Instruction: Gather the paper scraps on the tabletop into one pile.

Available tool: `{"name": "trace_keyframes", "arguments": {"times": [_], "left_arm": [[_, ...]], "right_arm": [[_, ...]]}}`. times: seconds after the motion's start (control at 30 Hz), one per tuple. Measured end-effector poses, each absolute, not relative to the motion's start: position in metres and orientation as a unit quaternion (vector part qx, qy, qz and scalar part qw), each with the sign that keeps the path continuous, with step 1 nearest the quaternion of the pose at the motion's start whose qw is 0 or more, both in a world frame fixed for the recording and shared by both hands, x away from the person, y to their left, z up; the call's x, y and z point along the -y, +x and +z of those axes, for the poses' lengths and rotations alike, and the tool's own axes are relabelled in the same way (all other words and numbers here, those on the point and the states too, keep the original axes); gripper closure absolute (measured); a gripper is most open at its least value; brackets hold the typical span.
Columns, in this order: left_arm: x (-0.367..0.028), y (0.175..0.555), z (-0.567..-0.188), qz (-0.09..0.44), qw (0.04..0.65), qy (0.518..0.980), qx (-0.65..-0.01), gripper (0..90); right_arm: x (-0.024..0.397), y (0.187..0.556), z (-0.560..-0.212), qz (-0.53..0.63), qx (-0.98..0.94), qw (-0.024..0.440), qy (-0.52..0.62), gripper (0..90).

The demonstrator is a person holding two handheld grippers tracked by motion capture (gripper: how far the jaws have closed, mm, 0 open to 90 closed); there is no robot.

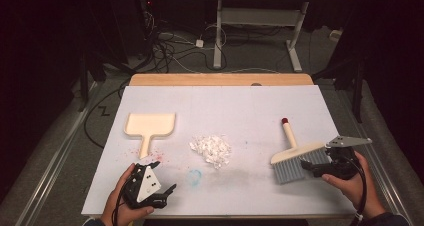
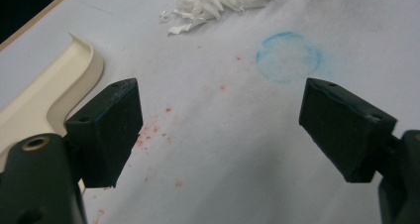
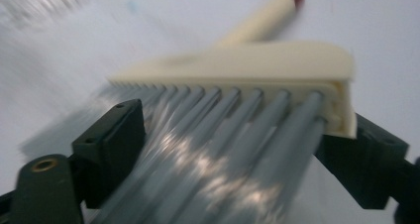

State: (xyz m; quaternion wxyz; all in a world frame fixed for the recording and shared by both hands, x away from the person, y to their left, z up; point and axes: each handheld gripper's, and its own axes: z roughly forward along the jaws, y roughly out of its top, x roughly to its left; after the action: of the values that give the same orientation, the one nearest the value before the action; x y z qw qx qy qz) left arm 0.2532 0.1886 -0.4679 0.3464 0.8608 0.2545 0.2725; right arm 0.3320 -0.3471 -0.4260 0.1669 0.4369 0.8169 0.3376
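A white sheet (image 1: 225,101) covers the wooden table (image 1: 220,79); cables (image 1: 170,46) trail on the grey floor beyond. The scrap pile (image 1: 211,150) sits mid-sheet, dustpan (image 1: 149,126) to its left, brush (image 1: 294,156) right. The left gripper (image 1: 167,193) gapes empty; the right gripper (image 1: 309,167) stands wide around the bristles.

On the table (image 1: 220,93), the dustpan (image 1: 150,124) lies at centre left, the pile of paper scraps (image 1: 211,149) in the middle, and the brush (image 1: 295,156) at right, its handle pointing toward the upper frame.
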Motion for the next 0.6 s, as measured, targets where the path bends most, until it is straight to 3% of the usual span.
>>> {"name": "trace_keyframes", "arguments": {"times": [0.1, 0.2, 0.6], "left_arm": [[-0.188, 0.254, -0.468, 0.273, 0.346, 0.861, -0.254, 16.3], [-0.189, 0.254, -0.468, 0.271, 0.349, 0.860, -0.256, 16.3], [-0.189, 0.254, -0.467, 0.275, 0.350, 0.858, -0.258, 16.3]], "right_arm": [[0.344, 0.326, -0.416, 0.378, -0.806, 0.192, 0.414, 15.3], [0.342, 0.318, -0.406, 0.391, -0.787, 0.278, 0.389, 18.7], [0.333, 0.312, -0.397, 0.412, -0.776, 0.308, 0.365, 20.6]]}}
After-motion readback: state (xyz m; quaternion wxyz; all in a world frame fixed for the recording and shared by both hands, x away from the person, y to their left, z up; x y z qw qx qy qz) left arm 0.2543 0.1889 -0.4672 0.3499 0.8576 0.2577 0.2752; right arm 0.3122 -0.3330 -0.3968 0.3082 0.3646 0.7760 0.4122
